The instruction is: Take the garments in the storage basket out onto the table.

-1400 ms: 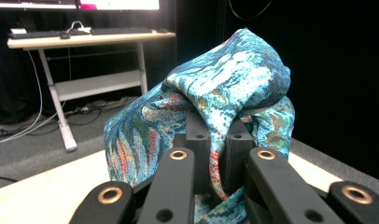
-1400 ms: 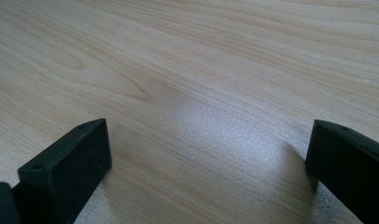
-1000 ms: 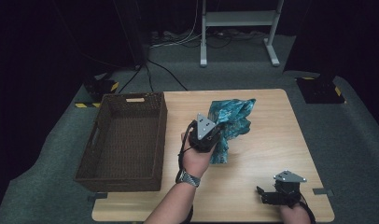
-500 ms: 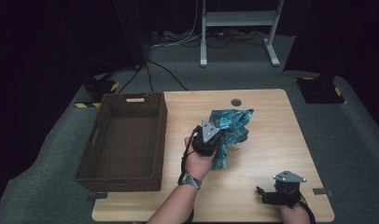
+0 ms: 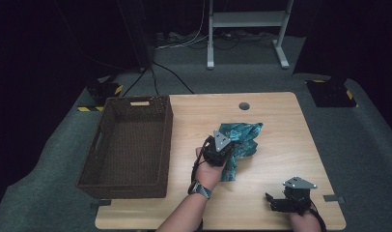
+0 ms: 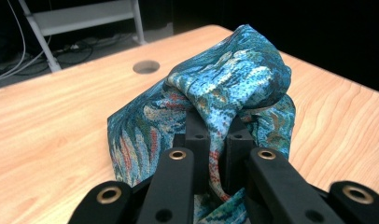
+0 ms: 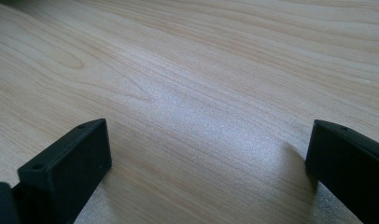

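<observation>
A teal patterned cloth (image 5: 242,140) lies crumpled near the middle of the wooden table (image 5: 281,111). My left gripper (image 5: 222,147) is shut on a fold of it; in the left gripper view the cloth (image 6: 234,88) bunches up over the closed jaws of the left gripper (image 6: 214,140), and its lower end rests on the table. My right gripper (image 5: 273,203) sits at the table's front right, held by a hand. Its jaws stand wide apart in the right gripper view, where the right gripper (image 7: 206,158) has only bare wood between its fingers.
A dark woven basket (image 5: 129,145) with nothing visible inside stands on the table's left side. A round cable hole (image 5: 244,106) is at the table's back middle. Behind the table are a white stand (image 5: 242,29) and floor cables.
My left gripper has come down and toward the front with the cloth, which now sits lower and more spread on the table. The right gripper has stayed put.
</observation>
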